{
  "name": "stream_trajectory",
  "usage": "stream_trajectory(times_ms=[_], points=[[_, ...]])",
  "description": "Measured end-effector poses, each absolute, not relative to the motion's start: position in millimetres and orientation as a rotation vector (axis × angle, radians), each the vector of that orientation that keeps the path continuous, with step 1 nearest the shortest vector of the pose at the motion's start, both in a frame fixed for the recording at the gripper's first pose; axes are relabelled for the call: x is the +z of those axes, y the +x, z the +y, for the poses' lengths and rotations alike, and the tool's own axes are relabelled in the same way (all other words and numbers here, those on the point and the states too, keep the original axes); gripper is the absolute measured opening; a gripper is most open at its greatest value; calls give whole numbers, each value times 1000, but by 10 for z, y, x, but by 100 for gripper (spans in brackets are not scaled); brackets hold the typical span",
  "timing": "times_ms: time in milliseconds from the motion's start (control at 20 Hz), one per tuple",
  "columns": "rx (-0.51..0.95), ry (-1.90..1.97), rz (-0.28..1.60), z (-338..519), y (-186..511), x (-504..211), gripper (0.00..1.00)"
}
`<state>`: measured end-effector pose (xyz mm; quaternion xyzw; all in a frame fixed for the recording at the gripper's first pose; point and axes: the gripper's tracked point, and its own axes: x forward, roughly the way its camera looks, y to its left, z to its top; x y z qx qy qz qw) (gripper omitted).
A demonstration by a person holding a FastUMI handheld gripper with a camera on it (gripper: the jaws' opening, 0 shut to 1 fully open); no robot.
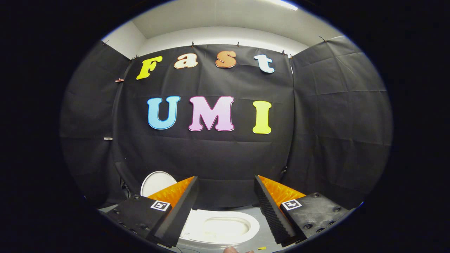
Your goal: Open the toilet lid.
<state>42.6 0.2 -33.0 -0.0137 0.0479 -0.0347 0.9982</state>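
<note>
Hanging behind everything was the black cloth wall [218,154], and low before it sat the small white toilet [221,228] on a grey floor [260,242], its bowl open to view. The round white lid [156,182] stood raised beyond the left finger, near the cloth. The claw [225,211] gaped wide with nothing in it, the bowl showing between its fingers [175,218].

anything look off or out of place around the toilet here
Nothing stands out. The toilet sits below the open tool, bowl exposed and unspilled, with its lid already raised behind the left finger. A small yellow scrap lies on the floor nearby.
</note>
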Motion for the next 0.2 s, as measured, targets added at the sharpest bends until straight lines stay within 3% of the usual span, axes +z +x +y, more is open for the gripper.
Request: stream_trajectory(times_ms=[200], points=[[-72, -16, 94, 12, 394, -318, 99]])
